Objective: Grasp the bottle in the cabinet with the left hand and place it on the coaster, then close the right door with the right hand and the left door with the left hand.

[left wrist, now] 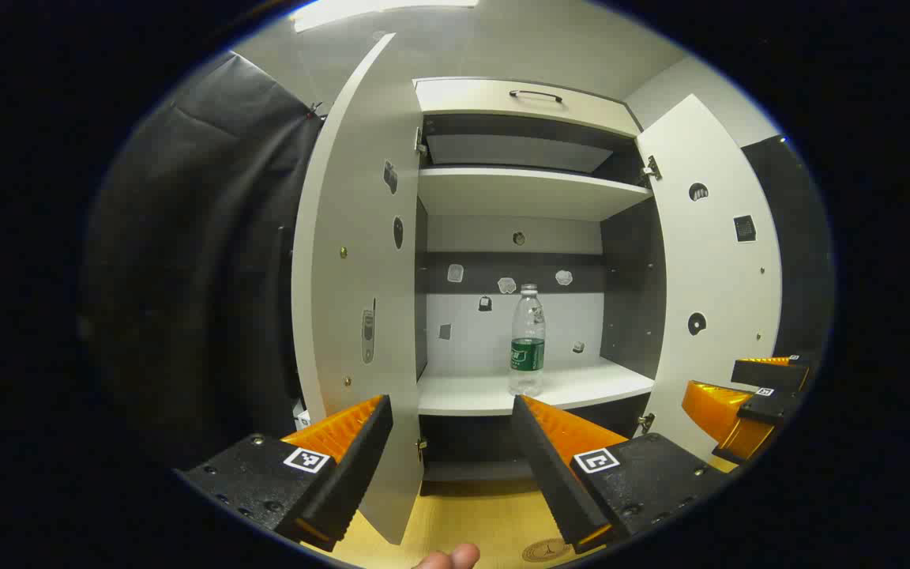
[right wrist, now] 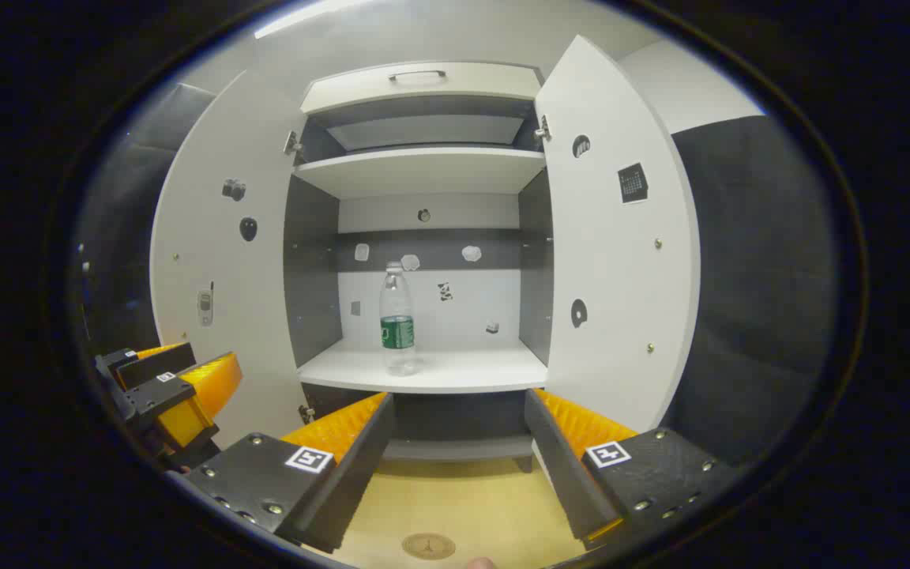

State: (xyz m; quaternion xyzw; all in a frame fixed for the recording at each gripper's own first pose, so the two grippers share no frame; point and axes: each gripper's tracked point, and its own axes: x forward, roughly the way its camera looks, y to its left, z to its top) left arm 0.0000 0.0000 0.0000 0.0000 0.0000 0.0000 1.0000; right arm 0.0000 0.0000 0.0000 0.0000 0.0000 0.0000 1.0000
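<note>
Both grippers, left gripper [left wrist: 451, 419] and right gripper [right wrist: 459, 415], hang with jaws apart and empty before the cabinet, bottle [left wrist: 528, 341] upright on its shelf [left wrist: 581, 383], coaster [right wrist: 428, 545] bare, both doors open: nothing done yet.

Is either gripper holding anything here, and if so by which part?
Nothing is held. The left gripper and right gripper are both open, and the bottle stands untouched on the cabinet shelf.

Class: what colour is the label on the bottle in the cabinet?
Green, on the clear bottle; clearest in the right gripper view.
</note>
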